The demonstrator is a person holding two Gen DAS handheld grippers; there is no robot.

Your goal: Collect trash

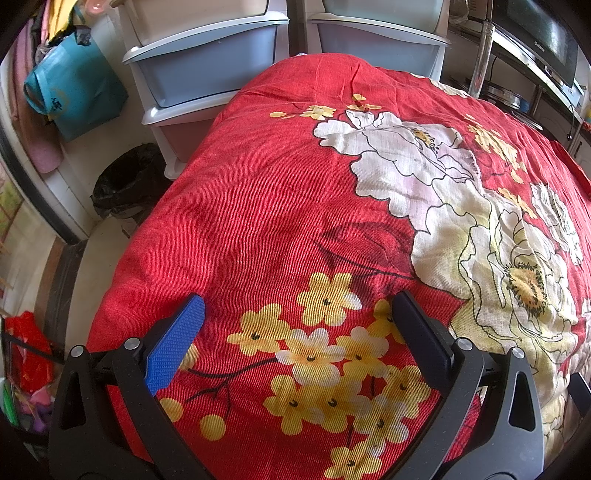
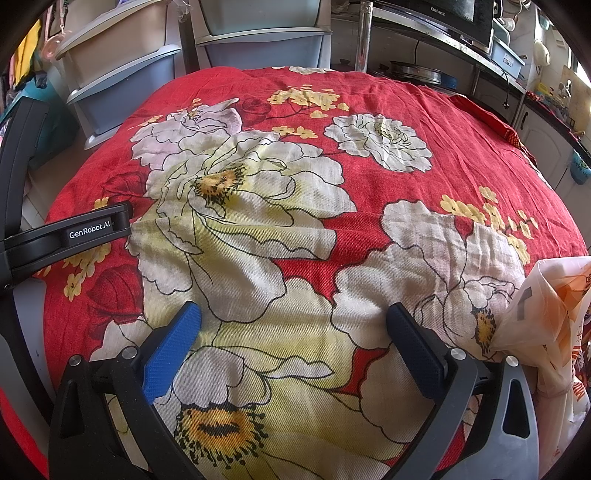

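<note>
A red cloth with white and yellow flowers (image 1: 258,206) covers the table in both views (image 2: 424,192). My left gripper (image 1: 297,306) is open and empty above the cloth's near left part. My right gripper (image 2: 293,314) is open and empty above the big white flowers. A crumpled white and orange plastic bag (image 2: 554,317) lies at the cloth's right edge, just right of my right gripper. A bin lined with a black bag (image 1: 127,184) stands on the floor left of the table. The left gripper's body (image 2: 62,236) shows at the left of the right wrist view.
Grey and pink plastic drawer units (image 1: 207,70) stand behind the table. A blue bag (image 1: 77,88) hangs at the left wall. A shelf with a microwave (image 2: 458,14) and metal pans (image 2: 417,74) is at the back right. Red items (image 1: 29,354) sit low at the left.
</note>
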